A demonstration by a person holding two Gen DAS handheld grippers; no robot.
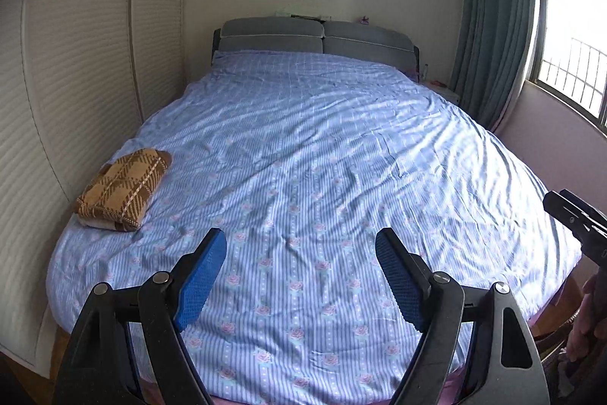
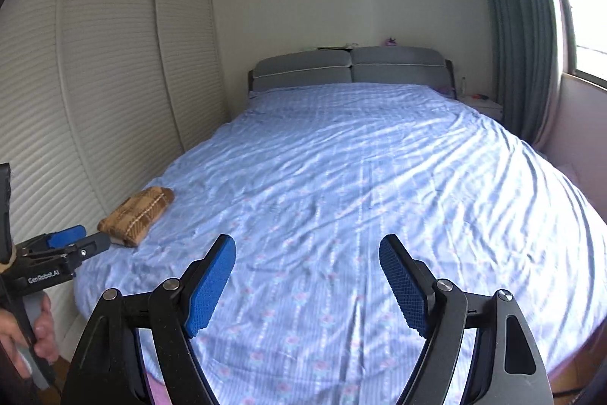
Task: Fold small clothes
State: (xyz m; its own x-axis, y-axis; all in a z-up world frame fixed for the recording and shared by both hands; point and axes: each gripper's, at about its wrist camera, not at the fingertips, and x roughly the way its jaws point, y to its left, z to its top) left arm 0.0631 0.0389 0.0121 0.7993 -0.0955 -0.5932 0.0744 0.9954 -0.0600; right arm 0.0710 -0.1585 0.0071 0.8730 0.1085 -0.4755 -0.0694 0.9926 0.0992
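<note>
Hovering over the foot of the bed, the left tool [image 1: 301, 276] has its blue-padded jaws spread wide, with nothing between them but open air above the sheet. The right tool [image 2: 307, 281] hangs beside it in the same way, jaws wide apart and gripping nothing. In the right wrist view a hand [image 2: 36, 333] wraps the left tool's grip at the frame's left edge.

Below both tools lies the bed [image 1: 322, 147], covered by a rumpled blue striped sheet with small pink flowers. On its left side, near the edge that runs along the wardrobe, sits the folded brown plaid garment [image 1: 123, 188], a neat stack with a paler layer showing at its bottom. It lies well apart from both tools, touched by neither.

Further back, two grey padded headboard cushions [image 1: 316, 35] stand side by side against the wall. The slatted white wardrobe doors [image 2: 114, 63] fill the left side of the room. On the right a green curtain [image 2: 519, 37] hangs beside a bright window [image 1: 569, 63].
</note>
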